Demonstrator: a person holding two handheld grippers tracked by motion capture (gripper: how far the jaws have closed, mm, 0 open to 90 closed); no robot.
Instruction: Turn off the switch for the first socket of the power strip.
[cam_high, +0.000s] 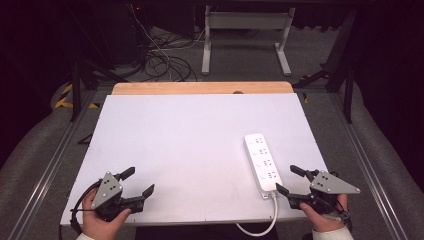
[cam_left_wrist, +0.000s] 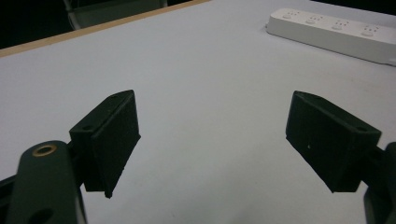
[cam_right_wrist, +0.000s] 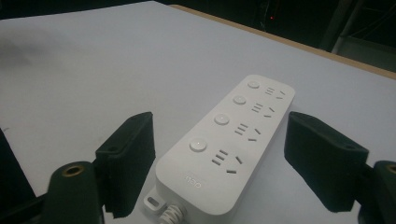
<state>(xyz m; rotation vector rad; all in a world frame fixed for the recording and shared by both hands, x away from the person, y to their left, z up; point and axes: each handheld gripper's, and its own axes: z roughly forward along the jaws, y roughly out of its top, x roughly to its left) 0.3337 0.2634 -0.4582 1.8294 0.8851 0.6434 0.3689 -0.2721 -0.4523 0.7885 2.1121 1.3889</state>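
A white power strip (cam_high: 262, 162) with several sockets and round buttons lies on the white table top (cam_high: 190, 130), right of centre, its white cord (cam_high: 270, 220) running off the front edge. My right gripper (cam_high: 287, 179) is open beside the strip's cord end. In the right gripper view, the power strip (cam_right_wrist: 229, 144) lies between and just ahead of the wide-apart jaws of that gripper (cam_right_wrist: 219, 121), and I see no contact. My left gripper (cam_high: 139, 181) is open and holds nothing at the front left. Its own view shows the gripper (cam_left_wrist: 212, 107) over bare table, with the power strip (cam_left_wrist: 336, 30) far off.
A wooden strip (cam_high: 200, 88) borders the table's far edge. Metal rails (cam_high: 55, 155) run along both sides. Behind the table are a white frame's legs (cam_high: 245, 30) and loose cables (cam_high: 160, 60) on the floor. A hand holds each gripper at the front edge.
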